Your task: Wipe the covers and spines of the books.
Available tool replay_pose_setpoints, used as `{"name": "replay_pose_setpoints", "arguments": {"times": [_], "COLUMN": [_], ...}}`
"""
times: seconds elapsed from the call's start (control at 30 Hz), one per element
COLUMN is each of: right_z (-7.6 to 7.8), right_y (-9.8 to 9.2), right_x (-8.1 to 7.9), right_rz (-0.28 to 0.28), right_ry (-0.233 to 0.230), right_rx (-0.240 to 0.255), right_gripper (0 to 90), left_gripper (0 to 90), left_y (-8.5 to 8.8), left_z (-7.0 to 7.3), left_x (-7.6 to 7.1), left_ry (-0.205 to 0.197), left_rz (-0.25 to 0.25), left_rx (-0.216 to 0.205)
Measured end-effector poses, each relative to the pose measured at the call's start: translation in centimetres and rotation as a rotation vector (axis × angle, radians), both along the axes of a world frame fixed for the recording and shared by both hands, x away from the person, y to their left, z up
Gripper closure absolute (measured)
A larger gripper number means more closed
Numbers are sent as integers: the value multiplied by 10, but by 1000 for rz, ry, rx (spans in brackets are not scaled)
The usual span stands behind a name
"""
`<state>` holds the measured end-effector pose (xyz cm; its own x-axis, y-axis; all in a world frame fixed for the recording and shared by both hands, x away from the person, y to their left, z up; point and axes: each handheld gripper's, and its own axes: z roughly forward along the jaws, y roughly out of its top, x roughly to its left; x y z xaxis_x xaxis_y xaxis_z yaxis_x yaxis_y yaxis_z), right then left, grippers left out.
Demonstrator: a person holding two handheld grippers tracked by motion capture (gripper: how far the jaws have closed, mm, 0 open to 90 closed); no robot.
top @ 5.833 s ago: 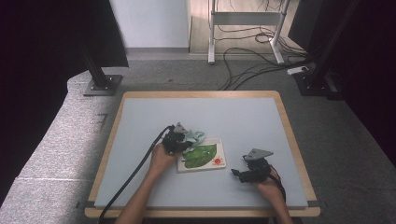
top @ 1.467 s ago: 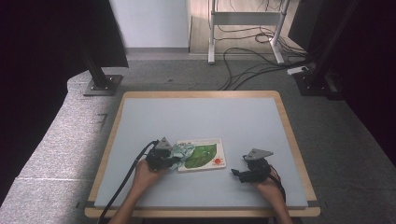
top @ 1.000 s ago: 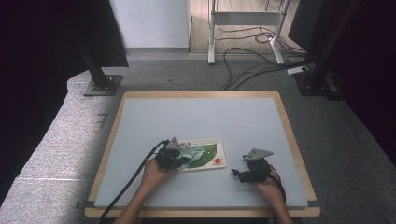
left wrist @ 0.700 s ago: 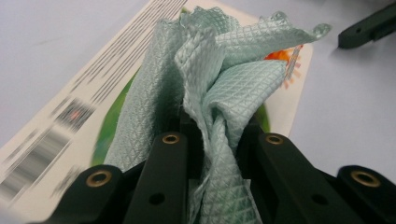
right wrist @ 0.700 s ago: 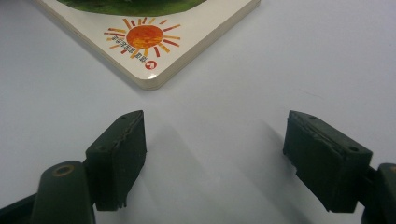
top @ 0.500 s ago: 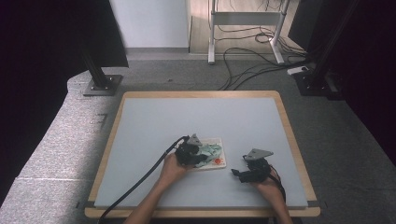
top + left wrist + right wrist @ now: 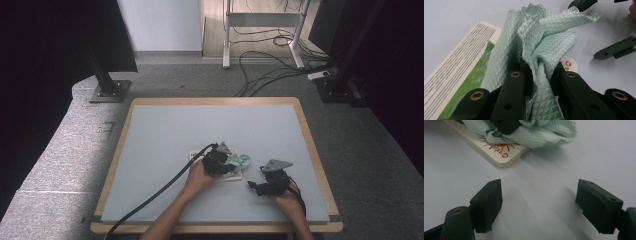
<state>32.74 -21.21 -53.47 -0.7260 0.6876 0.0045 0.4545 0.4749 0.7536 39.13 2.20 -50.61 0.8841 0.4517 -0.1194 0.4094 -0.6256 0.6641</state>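
1. The table (image 7: 165,135), a pale grey top with a wooden rim, lies under both my grippers, and my forearms come onto it from its near edge.
2. The printed board (image 7: 461,72) (green picture, lines of small print, a red mark at one corner) lies flat beneath my left gripper (image 7: 220,162); from my right gripper's view its rounded corner sits just ahead and to the left.
3. The mint-green cloth (image 7: 541,42) is bunched between my left gripper's jaws, which are clamped tight on it; its folds stick out ahead of the tips, over the board.
4. My right gripper (image 7: 261,186) rests on the table just beside the cloth, jaws spread wide, only bare tabletop between them.
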Motion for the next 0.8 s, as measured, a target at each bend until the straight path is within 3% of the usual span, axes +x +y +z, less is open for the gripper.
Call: {"name": "replay_pose_setpoints", "arguments": {"times": [0.3, 0.6, 0.8], "right_z": [0, 0, 0], "right_y": [0, 0, 0], "right_x": [0, 0, 0], "right_rz": [1, 0, 0], "right_ry": [-1, 0, -1], "right_rx": [-1, 0, 0], "right_gripper": [207, 207, 207], "left_gripper": [793, 793, 795], "left_y": [-16, -17, -13], "left_z": [-1, 0, 0], "left_x": [-5, -15, -20], "left_ry": [0, -6, -13], "left_rz": [-24, -63, -60], "left_rx": [-5, 12, 12]}}
